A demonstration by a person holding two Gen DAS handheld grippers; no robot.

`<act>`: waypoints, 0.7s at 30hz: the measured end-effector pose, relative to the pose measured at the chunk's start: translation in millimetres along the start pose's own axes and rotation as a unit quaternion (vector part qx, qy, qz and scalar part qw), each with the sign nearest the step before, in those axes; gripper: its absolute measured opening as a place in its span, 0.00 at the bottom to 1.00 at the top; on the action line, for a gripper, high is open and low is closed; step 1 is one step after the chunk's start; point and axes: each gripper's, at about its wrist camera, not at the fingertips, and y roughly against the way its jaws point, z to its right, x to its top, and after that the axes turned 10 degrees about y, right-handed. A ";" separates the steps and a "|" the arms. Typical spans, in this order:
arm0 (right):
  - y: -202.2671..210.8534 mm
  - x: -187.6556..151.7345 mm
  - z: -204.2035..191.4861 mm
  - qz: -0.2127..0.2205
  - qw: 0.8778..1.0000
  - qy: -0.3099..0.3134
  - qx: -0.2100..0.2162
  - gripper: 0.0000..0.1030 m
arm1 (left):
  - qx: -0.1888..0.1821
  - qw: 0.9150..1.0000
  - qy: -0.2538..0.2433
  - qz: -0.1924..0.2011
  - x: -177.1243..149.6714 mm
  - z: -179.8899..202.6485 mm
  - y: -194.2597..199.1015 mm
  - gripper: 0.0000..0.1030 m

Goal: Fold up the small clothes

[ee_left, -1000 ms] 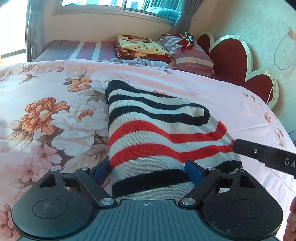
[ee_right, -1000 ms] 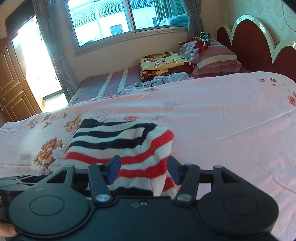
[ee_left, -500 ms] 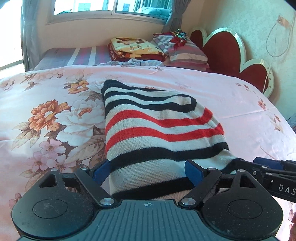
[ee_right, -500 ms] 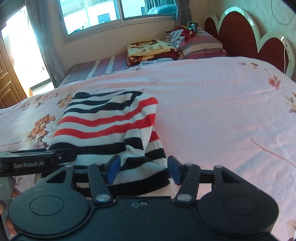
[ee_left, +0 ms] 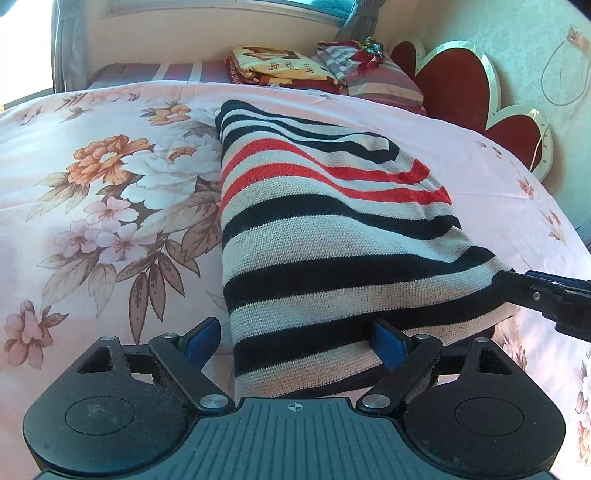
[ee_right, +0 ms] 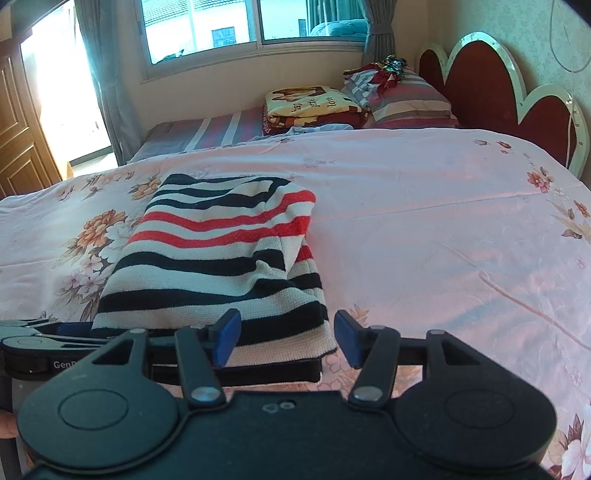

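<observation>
Where the left gripper (ee_left: 295, 339) enters at the bottom of the left wrist view, its two blue pads stand wide apart, one at either side of the near hem of the striped sweater (ee_left: 325, 236). The right pad touches or sits under the knit edge; the left pad lies on the bedspread (ee_left: 92, 221) just beside the garment. Nothing is clamped between them. The right gripper (ee_right: 288, 338), seen from its own camera, also has its blue pads spread, with the sweater's near right corner lying between them, and no grip is evident. In the left wrist view its black fingers (ee_left: 546, 295) reach in from the right edge and meet the sweater's near right corner; contact there is likely, though a pinch cannot be confirmed.

The sweater lies folded into a compact, roughly rectangular stack on the pink floral bedspread, black, white and red bands running across it. Its near hem is at the grippers. In the right wrist view a folded layer shows along the right side, with a doubled edge at the near corner.

Beyond the garment the bedspread runs on. At the far end lie a folded yellow printed blanket (ee_right: 310, 105) and striped pillows (ee_right: 410, 99), the pillows against a red scalloped headboard (ee_right: 491, 88). A window (ee_right: 251, 26) with curtains closes the far wall, and a wooden door (ee_right: 18, 122) stands at far left.
</observation>
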 end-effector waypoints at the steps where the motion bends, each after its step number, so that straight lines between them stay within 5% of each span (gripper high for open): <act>1: -5.9 1.5 1.3 -0.001 1.000 0.002 0.005 0.53 | 0.001 1.000 0.005 -0.003 -0.3 -0.1 -2.1 0.84; 10: -52.5 -16.7 25.9 -0.039 0.997 -0.003 0.064 0.59 | 0.017 1.000 0.007 0.007 -6.0 3.7 -7.0 0.88; 21: -37.6 -5.6 41.5 -0.032 0.994 0.012 0.107 0.69 | 0.012 1.000 0.022 0.012 10.5 8.3 13.7 0.88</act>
